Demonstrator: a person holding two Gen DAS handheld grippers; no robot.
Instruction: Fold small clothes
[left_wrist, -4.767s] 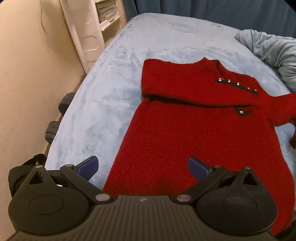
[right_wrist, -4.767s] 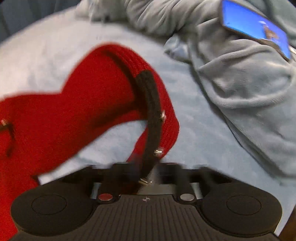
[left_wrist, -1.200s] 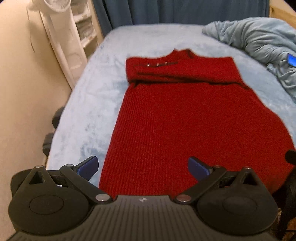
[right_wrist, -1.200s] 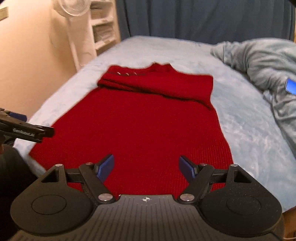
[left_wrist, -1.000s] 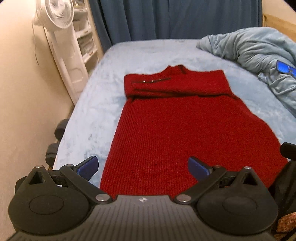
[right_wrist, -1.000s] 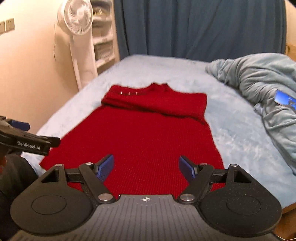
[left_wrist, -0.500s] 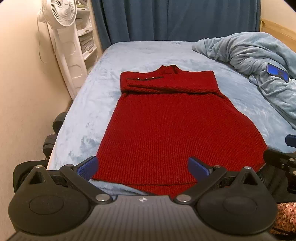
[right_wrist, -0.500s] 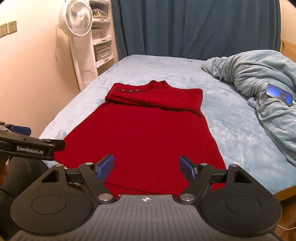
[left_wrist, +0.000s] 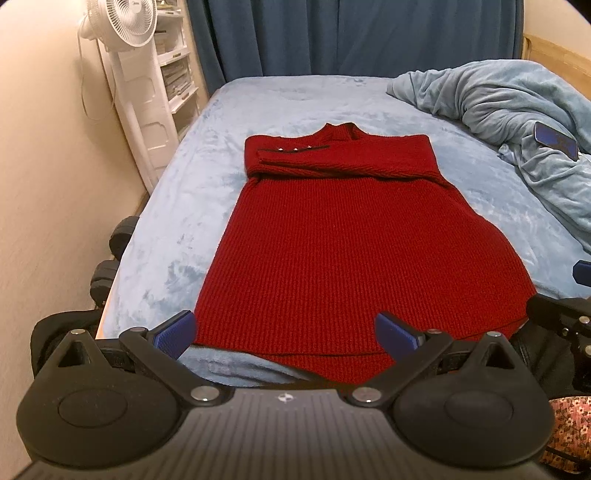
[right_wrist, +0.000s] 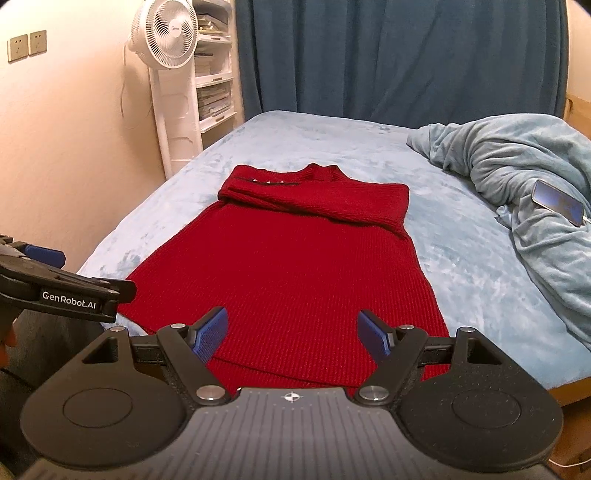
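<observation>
Red knit sweater dress (left_wrist: 354, 254) lies flat on the bed (left_wrist: 295, 99), sleeves folded across its chest. Both tongs, left (left_wrist: 286, 332) and right (right_wrist: 291, 332), have backed off past the hem, wide and empty.

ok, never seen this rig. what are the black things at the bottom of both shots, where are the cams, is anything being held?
No robot: a person holds two handheld grippers, each with a fisheye camera looking along its fingers. The left gripper and right gripper each fill the bottom of their own view, blue pads spread apart, holding nothing. Ahead, a red knitted sweater dress lies flat on a pale blue bed, sleeves folded across the chest. A crumpled blue blanket with a phone on it lies to the right.
</observation>
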